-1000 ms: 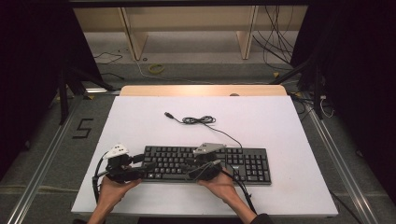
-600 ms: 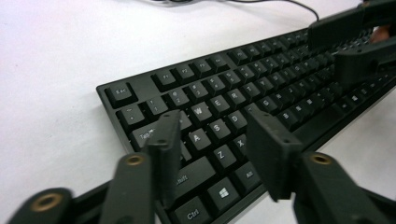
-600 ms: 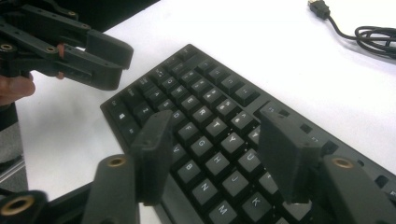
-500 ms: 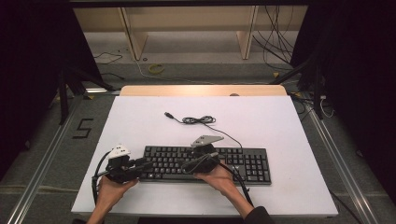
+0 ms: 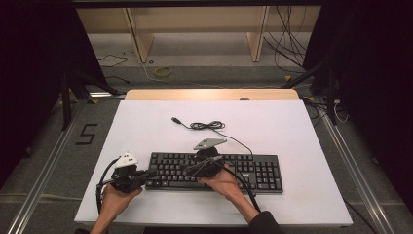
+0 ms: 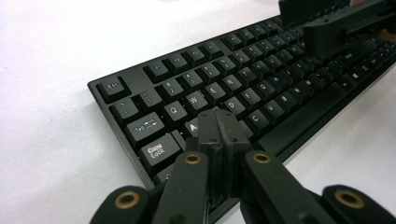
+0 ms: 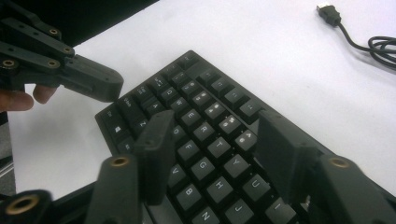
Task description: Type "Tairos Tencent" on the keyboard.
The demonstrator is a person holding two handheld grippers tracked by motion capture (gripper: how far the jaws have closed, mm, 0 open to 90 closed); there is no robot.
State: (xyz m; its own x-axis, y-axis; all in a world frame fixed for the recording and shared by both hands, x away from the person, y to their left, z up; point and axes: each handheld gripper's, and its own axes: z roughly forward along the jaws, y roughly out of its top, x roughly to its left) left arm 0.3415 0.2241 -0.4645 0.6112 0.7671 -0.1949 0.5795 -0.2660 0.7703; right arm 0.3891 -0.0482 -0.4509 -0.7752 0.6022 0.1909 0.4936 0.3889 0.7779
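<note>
While the keyboard (image 5: 214,171) lies at the near edge of the table (image 5: 292,126) (cable uncoiled behind), we press our left gripper (image 6: 219,123), jaws just closed together, onto its left keys; our right gripper (image 7: 212,140) hovers open, its jaws narrowing slightly, over the middle keys.

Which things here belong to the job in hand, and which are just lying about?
In the job:
- keyboard, under both grippers
- left gripper, jaws just closed together, tips over the keys at the left end
- right gripper, jaws apart above the letter keys

Lying about:
- keyboard's cable, coiled on the white table, plug loose
- wooden board at the far edge
</note>
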